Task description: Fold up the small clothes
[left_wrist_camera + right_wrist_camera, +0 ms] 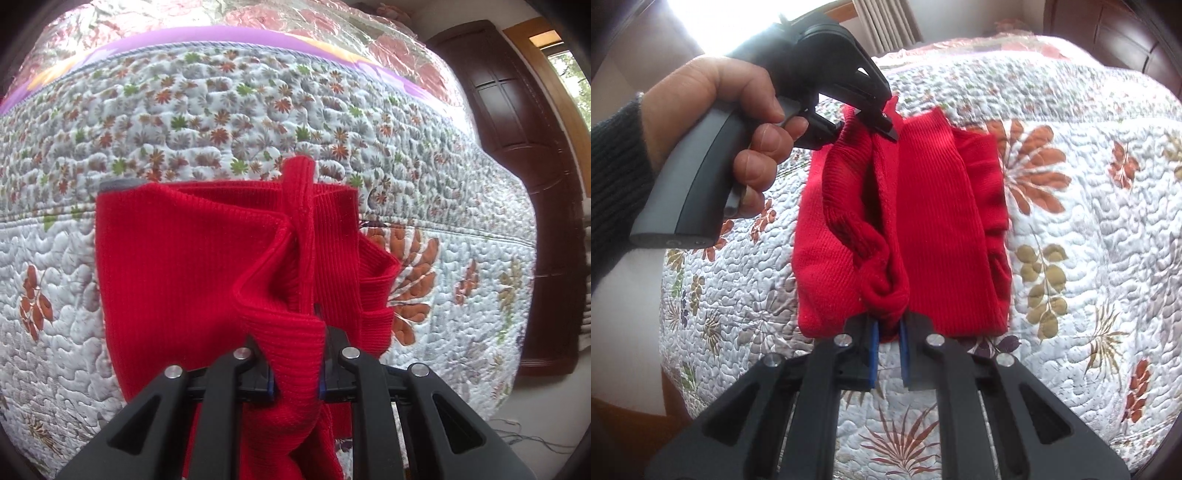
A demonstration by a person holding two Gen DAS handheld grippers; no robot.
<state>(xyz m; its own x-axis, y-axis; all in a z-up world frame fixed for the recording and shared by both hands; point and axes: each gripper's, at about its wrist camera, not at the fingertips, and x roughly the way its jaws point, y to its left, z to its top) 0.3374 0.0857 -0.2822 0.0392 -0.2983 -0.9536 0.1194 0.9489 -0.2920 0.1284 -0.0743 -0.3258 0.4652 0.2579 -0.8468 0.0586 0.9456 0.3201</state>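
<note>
Both my claws were clamped on the red knit garment [905,221]: my left gripper [295,373] pinched a bunched fold at one end, my right gripper [886,328] pinched the opposite end. It lay partly folded on the floral quilt [1089,184], my hand [713,122] squeezing the left handle.

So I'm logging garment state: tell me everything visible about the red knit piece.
The red knit garment is ribbed, soft-looking, bunched into lengthwise folds on the floral quilt. The right tongs pinch a gathered bunch at its near edge; the left tongs, held by a hand, grip the far edge. Its type is unclear.
</note>
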